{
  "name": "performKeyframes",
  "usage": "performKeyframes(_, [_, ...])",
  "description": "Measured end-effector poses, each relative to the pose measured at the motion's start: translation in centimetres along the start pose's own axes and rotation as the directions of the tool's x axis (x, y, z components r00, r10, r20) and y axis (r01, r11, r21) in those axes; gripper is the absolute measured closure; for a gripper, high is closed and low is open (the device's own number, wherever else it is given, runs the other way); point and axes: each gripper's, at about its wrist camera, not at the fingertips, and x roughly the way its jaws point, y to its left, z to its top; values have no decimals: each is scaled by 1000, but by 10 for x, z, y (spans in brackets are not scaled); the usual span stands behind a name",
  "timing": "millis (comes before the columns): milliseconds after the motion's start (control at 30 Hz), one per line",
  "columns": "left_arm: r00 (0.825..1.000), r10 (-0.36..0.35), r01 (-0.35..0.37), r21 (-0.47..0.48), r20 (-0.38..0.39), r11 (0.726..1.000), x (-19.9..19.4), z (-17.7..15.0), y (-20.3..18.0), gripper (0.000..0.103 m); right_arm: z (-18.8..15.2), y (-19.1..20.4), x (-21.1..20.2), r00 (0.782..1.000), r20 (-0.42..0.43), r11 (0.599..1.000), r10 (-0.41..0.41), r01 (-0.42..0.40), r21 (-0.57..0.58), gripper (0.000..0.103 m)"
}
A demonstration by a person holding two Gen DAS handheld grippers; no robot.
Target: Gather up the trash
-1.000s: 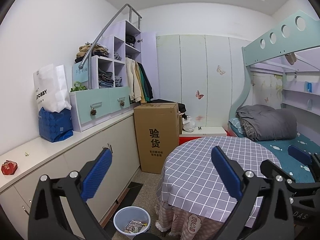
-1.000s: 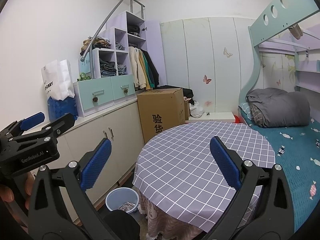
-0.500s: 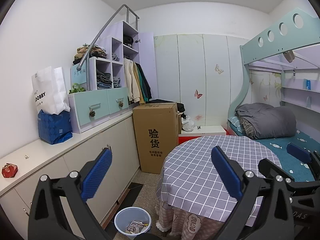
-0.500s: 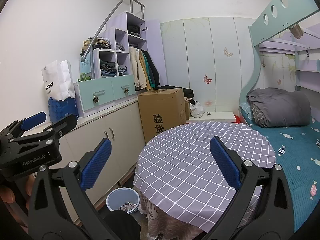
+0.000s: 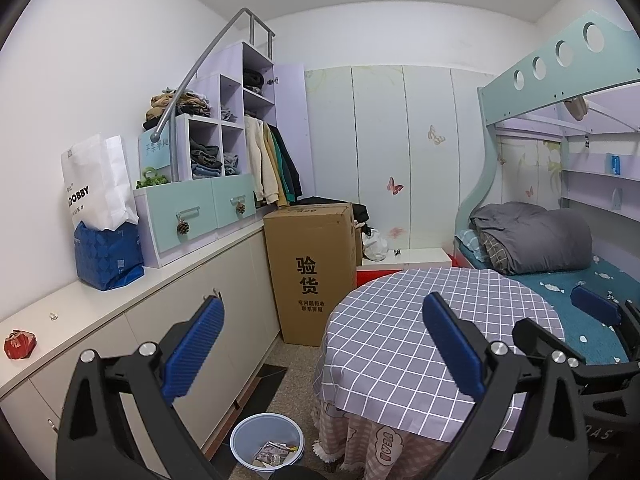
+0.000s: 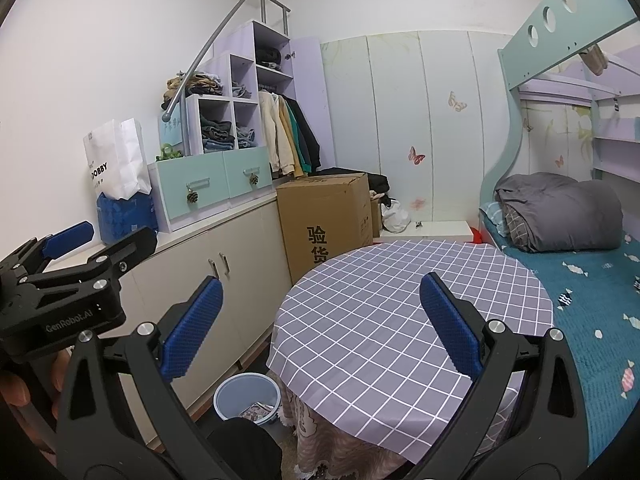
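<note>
A round table [image 5: 420, 332] stands in the middle, with a bin [image 5: 267, 446] on the floor at its left foot, scraps [image 5: 276, 451] inside. A counter [image 5: 132, 296] runs along the left wall, carrying 2 bags [image 5: 106, 216] and a drawer unit [image 5: 192, 210]. A cardboard box [image 5: 314, 268] stands behind the table, and a bed [image 5: 560, 276] lies to its right.

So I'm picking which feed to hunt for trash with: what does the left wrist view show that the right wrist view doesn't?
Only the left wrist view shows the small red item and a tiny scrap on the white countertop, plus the right gripper at its edge. Only the right wrist view shows the left gripper from the side and part of a hand. Both show the blue bin holding litter beside the checked round table, and the cardboard box.
</note>
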Motion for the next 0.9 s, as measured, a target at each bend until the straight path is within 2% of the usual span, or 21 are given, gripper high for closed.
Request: performKeyframes(900, [1000,5,-5,14,-26,1000,7,-9,-1,6,-7,0,5,1000,-29,1000,12,-11,17,6])
